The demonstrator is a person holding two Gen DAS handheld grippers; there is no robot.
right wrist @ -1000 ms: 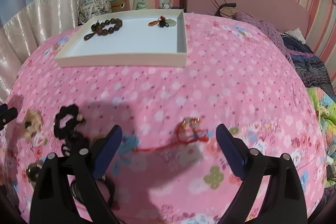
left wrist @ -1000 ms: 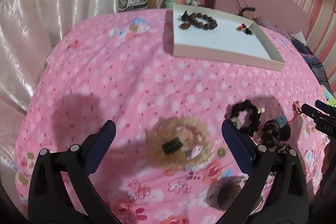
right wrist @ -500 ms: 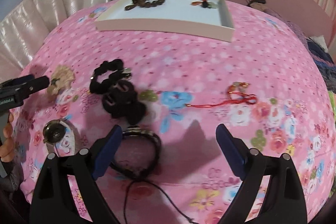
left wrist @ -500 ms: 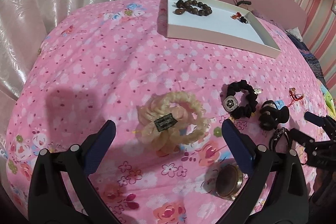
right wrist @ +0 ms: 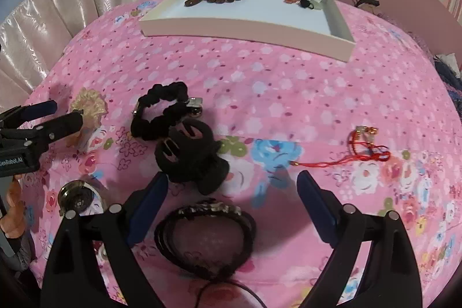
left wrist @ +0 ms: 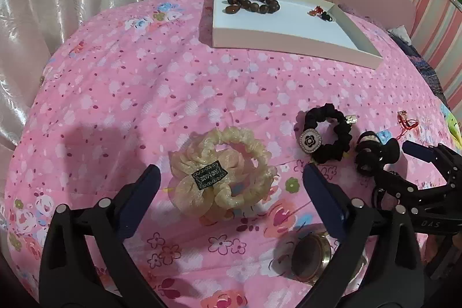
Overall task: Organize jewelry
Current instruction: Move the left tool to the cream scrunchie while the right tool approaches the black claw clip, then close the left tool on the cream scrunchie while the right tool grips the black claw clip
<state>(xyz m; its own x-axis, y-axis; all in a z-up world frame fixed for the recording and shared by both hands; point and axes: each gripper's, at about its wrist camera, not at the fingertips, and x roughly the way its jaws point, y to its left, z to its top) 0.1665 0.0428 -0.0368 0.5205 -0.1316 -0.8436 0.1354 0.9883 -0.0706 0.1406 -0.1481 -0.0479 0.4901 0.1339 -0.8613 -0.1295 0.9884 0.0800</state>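
The left claw (left wrist: 231, 184) is spread wide around the cream scrunchie (left wrist: 222, 181) on the pink bed (left wrist: 144, 91); the right claw (right wrist: 231, 189) gapes over a black braided bracelet (right wrist: 205, 233), black hair clip (right wrist: 190, 155) at 12 o'clock; white tray (right wrist: 245, 26) lies far beyond.

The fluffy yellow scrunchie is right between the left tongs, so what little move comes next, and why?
Probably lower the left tongs a little and close them on the yellow scrunchie. They are open with the scrunchie lying loose on the pink bedspread between the fingers, not gripped. The white tray already holds a brown bead bracelet, so the scrunchie likely goes there.
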